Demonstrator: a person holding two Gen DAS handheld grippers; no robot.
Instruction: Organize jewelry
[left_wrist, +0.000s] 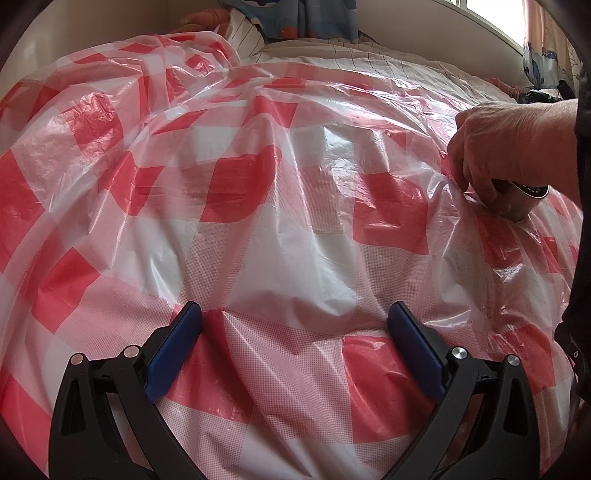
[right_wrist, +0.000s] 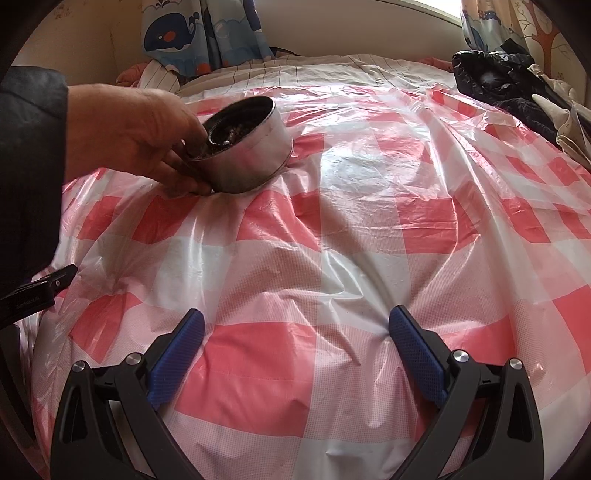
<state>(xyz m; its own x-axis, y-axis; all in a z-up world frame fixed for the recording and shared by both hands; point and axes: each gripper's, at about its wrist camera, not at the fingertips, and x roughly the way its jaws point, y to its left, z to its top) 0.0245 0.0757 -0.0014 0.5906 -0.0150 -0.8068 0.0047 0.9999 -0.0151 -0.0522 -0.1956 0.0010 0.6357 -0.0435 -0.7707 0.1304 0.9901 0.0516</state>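
A round metal tin (right_wrist: 251, 151) with dark jewelry inside (right_wrist: 229, 134) is tilted on the red-and-white checked plastic sheet (right_wrist: 332, 229). A bare hand (right_wrist: 147, 133) grips its near rim. The same tin (left_wrist: 521, 201) and hand (left_wrist: 506, 144) show at the right edge of the left wrist view. My left gripper (left_wrist: 294, 325) is open and empty, low over the sheet, well left of the tin. My right gripper (right_wrist: 296, 326) is open and empty, nearer than the tin and to its right.
The sheet covers a bed with a striped white cover (right_wrist: 295, 70). Dark clothing (right_wrist: 509, 88) lies at the far right. Whale-print curtains (right_wrist: 199, 33) hang behind. A black gripper part (right_wrist: 37, 288) shows at the left edge.
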